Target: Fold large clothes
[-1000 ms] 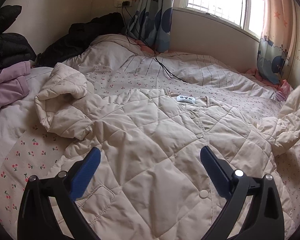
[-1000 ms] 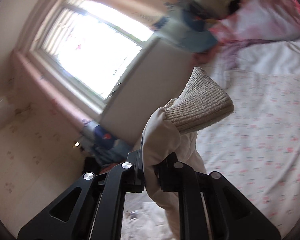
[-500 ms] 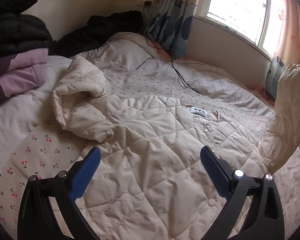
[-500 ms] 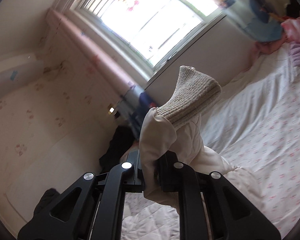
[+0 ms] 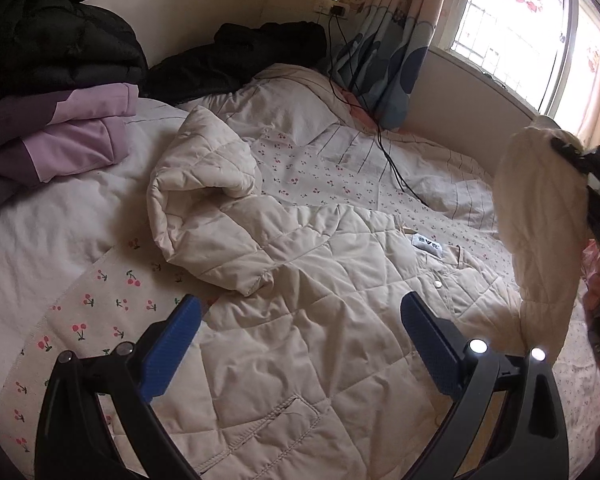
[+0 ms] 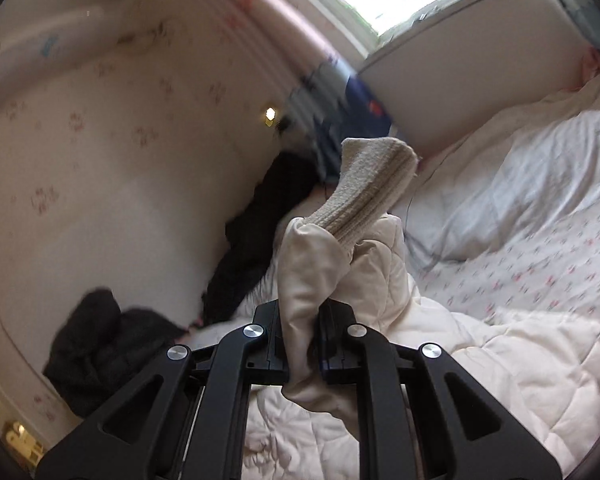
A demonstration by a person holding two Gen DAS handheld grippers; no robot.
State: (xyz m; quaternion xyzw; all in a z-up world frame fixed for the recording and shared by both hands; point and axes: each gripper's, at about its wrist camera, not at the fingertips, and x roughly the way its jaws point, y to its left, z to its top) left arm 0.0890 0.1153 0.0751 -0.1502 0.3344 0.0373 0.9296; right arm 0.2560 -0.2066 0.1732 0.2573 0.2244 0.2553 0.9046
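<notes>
A cream quilted jacket [image 5: 320, 320] lay spread front-up on the bed [image 5: 60, 216], diamond stitching across it, snap buttons down the front, a stitched pocket near the hem. Its one sleeve [image 5: 204, 200] was folded back into a puffy roll at the left of the left wrist view. The other sleeve [image 6: 324, 264] was lifted off the bed, with a ribbed knit cuff [image 6: 372, 184] sticking up past the grip. Right tongs [image 6: 304, 344] were pressed together, pinching that sleeve just below the cuff. Left tongs [image 5: 300, 324] were spread wide, blue pads [image 5: 172, 344] showing, hovering over the jacket's lower front and holding nothing. A white neck label [image 5: 428, 245] carried dark marks, too small to read. Purple clothes [image 5: 60, 136] and a black coat [image 5: 52, 48] were piled at the bed's left edge.
</notes>
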